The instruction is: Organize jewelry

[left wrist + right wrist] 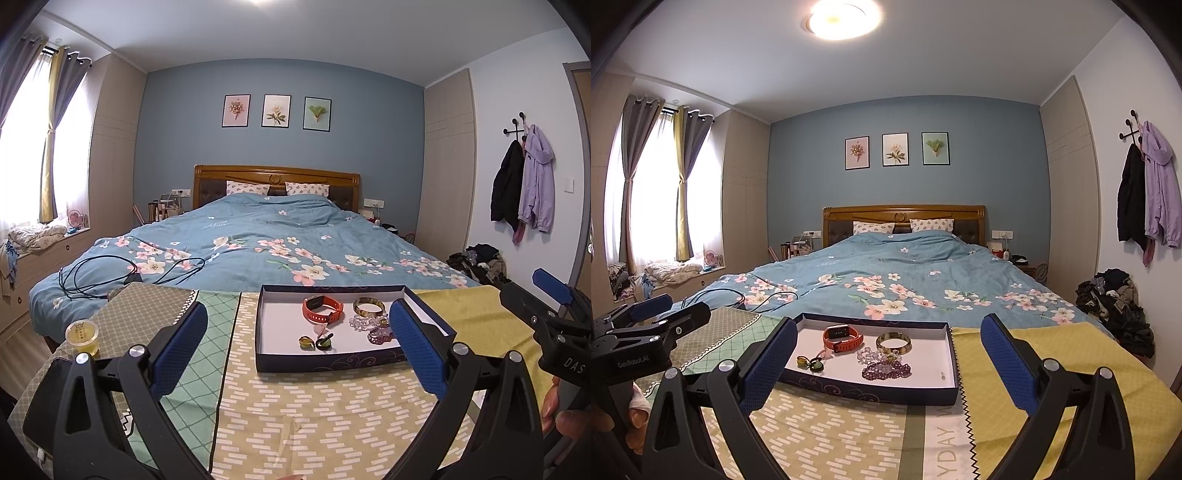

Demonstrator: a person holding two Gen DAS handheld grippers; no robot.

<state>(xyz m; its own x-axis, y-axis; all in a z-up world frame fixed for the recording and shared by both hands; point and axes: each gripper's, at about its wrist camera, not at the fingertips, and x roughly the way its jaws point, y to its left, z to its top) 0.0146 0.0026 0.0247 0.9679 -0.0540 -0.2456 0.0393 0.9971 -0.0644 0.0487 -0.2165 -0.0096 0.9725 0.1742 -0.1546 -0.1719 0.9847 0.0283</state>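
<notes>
Both grippers, left (297,345) and right (886,363), hover spread and empty before the tray (955,363), where watch (842,338), bangle (894,343) and beads (886,369) all lie; sorted or awaiting sorting, unclear.

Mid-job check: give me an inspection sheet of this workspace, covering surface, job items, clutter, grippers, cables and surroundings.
Surface: table under patchwork patterned cloths, at the foot of the bed.
Job's things: shallow dark-blue box tray holding an orange smartwatch, amber bangle, clear bead bracelet, purple bead bracelet, two small rings.
Clutter: small sealed plastic cup of yellow liquid on the cloth, left.
Grippers: left gripper open, empty; right gripper open, empty.
Cables: dark cords looped on the blue floral duvet.
Surroundings: jackets on wall hooks, clothes pile on floor.
</notes>
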